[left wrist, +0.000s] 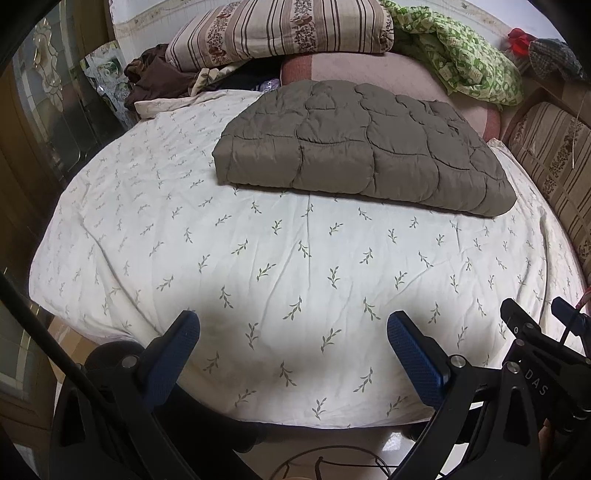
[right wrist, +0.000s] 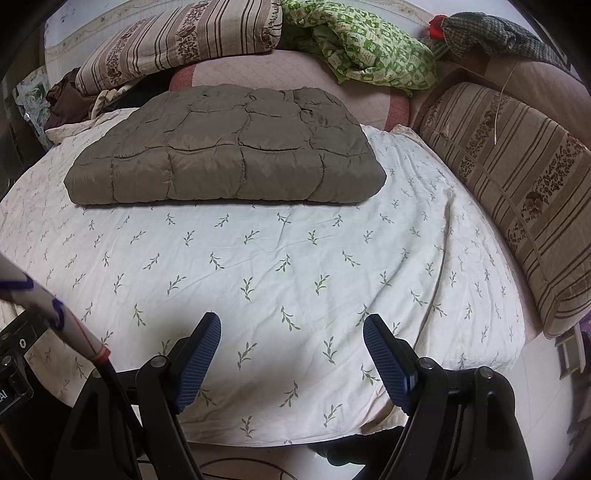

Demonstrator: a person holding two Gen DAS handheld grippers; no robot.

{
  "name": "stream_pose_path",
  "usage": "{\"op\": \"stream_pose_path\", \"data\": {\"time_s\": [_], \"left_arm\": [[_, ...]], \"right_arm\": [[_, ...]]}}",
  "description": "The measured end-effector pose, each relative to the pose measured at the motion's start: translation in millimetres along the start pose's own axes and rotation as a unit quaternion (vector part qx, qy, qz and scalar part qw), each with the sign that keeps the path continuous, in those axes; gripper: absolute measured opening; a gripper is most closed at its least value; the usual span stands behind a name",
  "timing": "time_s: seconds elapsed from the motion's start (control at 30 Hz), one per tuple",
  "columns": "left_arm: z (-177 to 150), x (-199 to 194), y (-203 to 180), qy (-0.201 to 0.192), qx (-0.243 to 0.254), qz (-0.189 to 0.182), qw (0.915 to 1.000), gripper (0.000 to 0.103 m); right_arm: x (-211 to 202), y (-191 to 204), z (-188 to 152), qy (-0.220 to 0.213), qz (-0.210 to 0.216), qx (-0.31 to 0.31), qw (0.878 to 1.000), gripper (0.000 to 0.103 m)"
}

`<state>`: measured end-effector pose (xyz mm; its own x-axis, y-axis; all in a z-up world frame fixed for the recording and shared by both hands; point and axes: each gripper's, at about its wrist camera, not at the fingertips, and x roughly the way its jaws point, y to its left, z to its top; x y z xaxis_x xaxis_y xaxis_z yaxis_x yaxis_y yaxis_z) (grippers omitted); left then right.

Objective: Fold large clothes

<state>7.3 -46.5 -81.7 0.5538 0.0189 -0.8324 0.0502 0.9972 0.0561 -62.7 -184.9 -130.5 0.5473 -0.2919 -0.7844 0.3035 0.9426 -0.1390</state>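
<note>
While you hold both tools low over the near edge of the bed, the left hand-held gripper (left wrist: 293, 332) stands released, its blue ribbed pads spread wide and grasping nothing, and the right hand-held gripper (right wrist: 291, 330) is spread the same way, also empty. Both hover above the white bedsheet printed with small green sprigs (left wrist: 258, 266), which covers the bed (right wrist: 424, 417). Your folded grey-brown quilted padded garment (left wrist: 362, 147) lies flat on that sheet toward the far side, well apart from both grippers, its near edge straight and its layers stacked. Beyond it sits a pink rounded cushion (left wrist: 388, 66), and on top of that a brown-striped floral folded quilt (left wrist: 280, 29) at far left and a crumpled green-and-white patterned cloth (right wrist: 362, 51) at far right. Along the right side rests a long striped brown bolster (right wrist: 517, 192).
</note>
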Motion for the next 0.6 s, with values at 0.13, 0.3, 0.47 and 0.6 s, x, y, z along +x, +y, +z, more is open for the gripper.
{"op": "stream_pose_path", "data": {"time_s": [0.13,0.3,0.47,0.6], "left_arm": [[-0.6,2.1,0.5,0.003,-0.002,-0.001,1.0000,0.101],[-0.7,4.9,0.6,0.007,-0.001,-0.002,1.0000,0.101],[-0.7,6.9,0.7,0.009,0.000,-0.005,0.9999,0.101],[-1.2,9.3,0.4,0.013,0.001,-0.007,0.9999,0.101]], "right_arm": [[1.1,0.4,0.3,0.000,0.000,-0.003,1.000,0.084],[4.8,1.6,-0.1,0.007,-0.001,-0.003,1.000,0.084],[6.3,3.6,0.1,0.009,-0.002,-0.008,1.000,0.084],[8.0,4.9,-0.5,0.012,-0.001,-0.010,1.000,0.084]]}}
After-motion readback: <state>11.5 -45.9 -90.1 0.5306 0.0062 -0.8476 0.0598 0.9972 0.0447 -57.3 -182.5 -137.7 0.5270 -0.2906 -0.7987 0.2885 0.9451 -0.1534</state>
